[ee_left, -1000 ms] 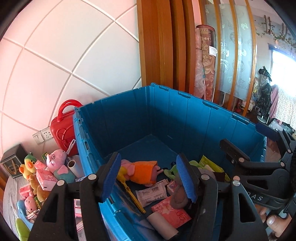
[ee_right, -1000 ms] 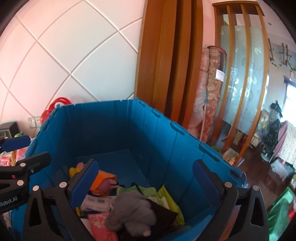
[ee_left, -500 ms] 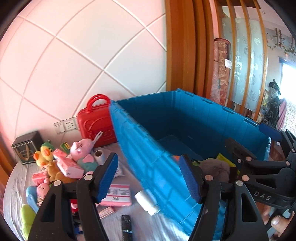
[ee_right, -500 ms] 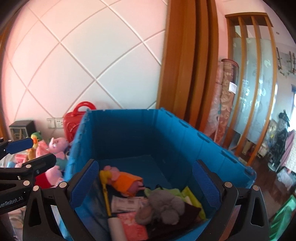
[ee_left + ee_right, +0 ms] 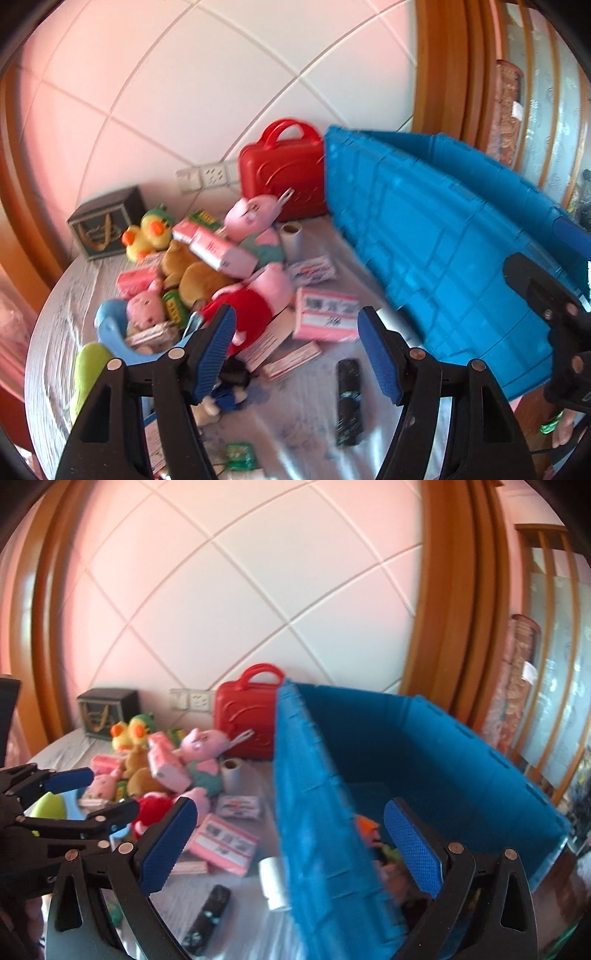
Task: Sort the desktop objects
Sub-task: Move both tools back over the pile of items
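A big blue crate point(image 5: 443, 251) stands on the right of the table; it also shows in the right wrist view point(image 5: 424, 760), with toys at its bottom. Left of it lies a pile of plush toys: a pink pig point(image 5: 255, 221), a red-dressed pig point(image 5: 251, 302), a yellow duck point(image 5: 144, 236), pink boxes point(image 5: 325, 314) and a black remote point(image 5: 347, 398). My left gripper point(image 5: 295, 350) is open and empty above the table near the pile. My right gripper point(image 5: 291, 845) is open and empty, straddling the crate's left wall.
A red toy case point(image 5: 284, 170) stands against the tiled wall beside the crate. A dark box point(image 5: 107, 225) sits at the back left. A white roll point(image 5: 273, 882) lies by the crate wall. A green packet point(image 5: 240, 454) lies near the front edge.
Both grippers swung left, away from the crate's inside and toward the toy pile. Both stayed open and empty.
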`<control>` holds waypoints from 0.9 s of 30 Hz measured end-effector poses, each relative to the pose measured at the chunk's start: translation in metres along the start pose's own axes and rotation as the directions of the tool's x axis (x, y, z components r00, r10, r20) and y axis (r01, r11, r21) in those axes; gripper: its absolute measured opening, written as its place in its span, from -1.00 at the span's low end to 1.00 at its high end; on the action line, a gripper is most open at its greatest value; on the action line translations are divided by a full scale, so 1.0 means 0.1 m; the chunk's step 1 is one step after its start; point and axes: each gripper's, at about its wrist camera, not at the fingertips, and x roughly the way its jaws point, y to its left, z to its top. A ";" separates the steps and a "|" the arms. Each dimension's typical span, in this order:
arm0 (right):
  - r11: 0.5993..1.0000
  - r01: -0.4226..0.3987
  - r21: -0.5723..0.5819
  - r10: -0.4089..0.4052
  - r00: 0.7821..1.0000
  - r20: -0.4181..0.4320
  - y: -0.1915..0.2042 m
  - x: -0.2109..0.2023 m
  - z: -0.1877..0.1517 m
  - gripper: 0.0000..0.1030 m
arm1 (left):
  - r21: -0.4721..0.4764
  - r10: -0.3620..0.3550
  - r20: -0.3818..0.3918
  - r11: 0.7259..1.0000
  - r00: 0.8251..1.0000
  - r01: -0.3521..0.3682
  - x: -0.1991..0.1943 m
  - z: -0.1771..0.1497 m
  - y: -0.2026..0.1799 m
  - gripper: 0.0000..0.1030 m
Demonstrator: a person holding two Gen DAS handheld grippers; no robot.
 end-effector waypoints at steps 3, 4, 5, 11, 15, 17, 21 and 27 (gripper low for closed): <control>0.999 -0.043 -0.014 0.043 0.998 -0.055 0.23 0.14 -0.12 1.00 | -0.018 0.021 -0.058 1.000 0.998 -0.022 0.14 -0.20 0.23 0.32; 0.998 -0.057 -0.014 0.055 0.996 -0.077 0.30 0.19 -0.17 1.00 | -0.025 0.025 -0.080 0.999 0.996 -0.027 0.19 -0.26 0.29 0.32; 0.997 -0.075 -0.015 0.073 0.992 -0.105 0.37 0.26 -0.23 1.00 | -0.032 0.025 -0.098 0.999 0.995 -0.028 0.24 -0.32 0.35 0.32; 0.992 -0.126 0.013 0.125 0.957 -0.260 0.60 0.64 -0.67 1.00 | -0.031 0.027 -0.213 0.999 0.977 -0.035 0.55 -0.73 0.51 0.32; 0.989 -0.143 0.046 0.150 0.923 -0.355 0.65 0.89 -0.95 1.00 | -0.024 0.026 -0.313 0.999 0.949 -0.035 0.77 -1.06 0.55 0.32; 0.987 -0.149 0.068 0.164 0.896 -0.412 0.66 1.04 -1.10 1.00 | -0.022 0.027 -0.358 0.999 0.933 -0.037 0.86 -1.24 0.57 0.32; 0.980 -0.164 0.112 0.198 0.849 -0.491 0.69 1.24 -1.36 1.00 | -0.034 0.030 -0.440 0.998 0.898 -0.049 0.98 -1.59 0.62 0.32; 0.967 -0.204 0.150 0.253 0.763 -0.595 0.79 1.48 -1.73 1.00 | -0.054 0.017 -0.501 0.997 0.865 -0.051 0.94 -1.97 0.60 0.31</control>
